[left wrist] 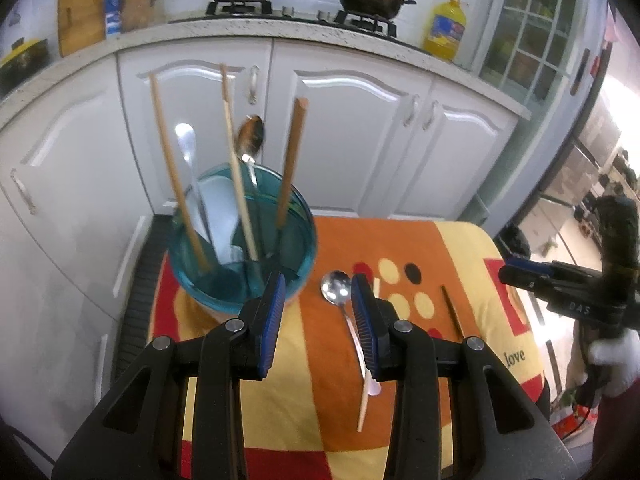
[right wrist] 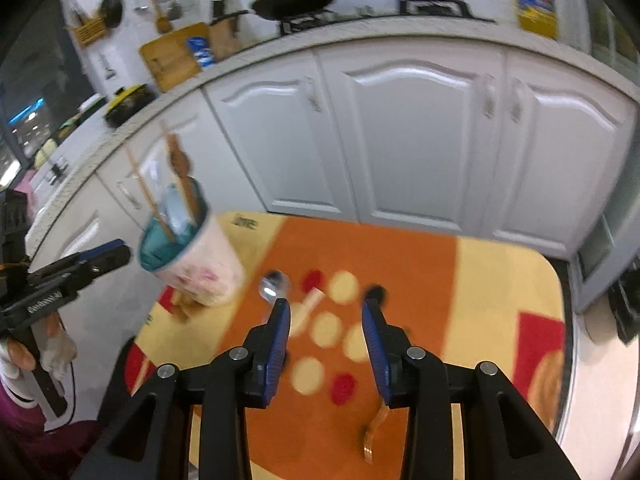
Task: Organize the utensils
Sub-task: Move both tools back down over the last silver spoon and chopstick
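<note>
A cup with a teal inside (left wrist: 240, 256) stands at the table's far left and holds several chopsticks (left wrist: 176, 176), spoons and a white scoop. It also shows in the right wrist view (right wrist: 192, 260). A metal spoon (left wrist: 338, 292) lies on the cloth just right of the cup, with a light chopstick (left wrist: 366, 392) and a dark chopstick (left wrist: 452, 312) beside it. My left gripper (left wrist: 318, 292) is open and empty, above the spoon and next to the cup. My right gripper (right wrist: 324, 308) is open and empty over the table's middle, near the spoon (right wrist: 274, 284). A gold utensil (right wrist: 374, 428) lies below its right finger.
The small table has an orange, yellow and red cloth (left wrist: 460, 248). White kitchen cabinets (left wrist: 360, 128) stand close behind it, with a counter, wok, pot and a yellow oil bottle (left wrist: 444, 28) on top. The right gripper shows at the right edge of the left wrist view (left wrist: 560, 284).
</note>
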`<state>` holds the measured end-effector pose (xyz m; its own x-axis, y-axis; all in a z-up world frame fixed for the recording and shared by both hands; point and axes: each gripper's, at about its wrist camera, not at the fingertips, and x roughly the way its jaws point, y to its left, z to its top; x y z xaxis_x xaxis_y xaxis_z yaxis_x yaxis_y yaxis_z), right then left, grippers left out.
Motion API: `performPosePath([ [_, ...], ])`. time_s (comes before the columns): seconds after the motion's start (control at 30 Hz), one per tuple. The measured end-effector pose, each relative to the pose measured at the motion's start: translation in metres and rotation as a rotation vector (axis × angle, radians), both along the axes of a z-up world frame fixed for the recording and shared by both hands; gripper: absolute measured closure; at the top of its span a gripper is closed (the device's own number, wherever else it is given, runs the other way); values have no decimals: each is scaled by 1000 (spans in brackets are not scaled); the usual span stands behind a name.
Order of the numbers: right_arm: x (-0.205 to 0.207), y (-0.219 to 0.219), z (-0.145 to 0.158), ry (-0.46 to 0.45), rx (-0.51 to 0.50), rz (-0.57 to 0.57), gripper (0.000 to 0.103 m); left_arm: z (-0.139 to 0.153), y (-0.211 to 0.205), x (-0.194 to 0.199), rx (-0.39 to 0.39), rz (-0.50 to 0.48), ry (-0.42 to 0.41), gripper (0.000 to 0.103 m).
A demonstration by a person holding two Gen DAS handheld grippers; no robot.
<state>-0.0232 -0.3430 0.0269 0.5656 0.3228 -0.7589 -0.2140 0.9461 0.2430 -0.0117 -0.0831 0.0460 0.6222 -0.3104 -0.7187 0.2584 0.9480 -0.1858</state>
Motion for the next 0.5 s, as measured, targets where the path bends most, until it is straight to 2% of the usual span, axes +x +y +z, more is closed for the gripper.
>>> performPosePath([
  [0.23, -7, -25, -35, 92, 2, -52, 68, -23, -19, 1, 8, -39, 62, 70],
  [0.5, 7, 3, -64, 142, 42, 24, 68, -56, -35, 5, 37, -58, 139, 70],
])
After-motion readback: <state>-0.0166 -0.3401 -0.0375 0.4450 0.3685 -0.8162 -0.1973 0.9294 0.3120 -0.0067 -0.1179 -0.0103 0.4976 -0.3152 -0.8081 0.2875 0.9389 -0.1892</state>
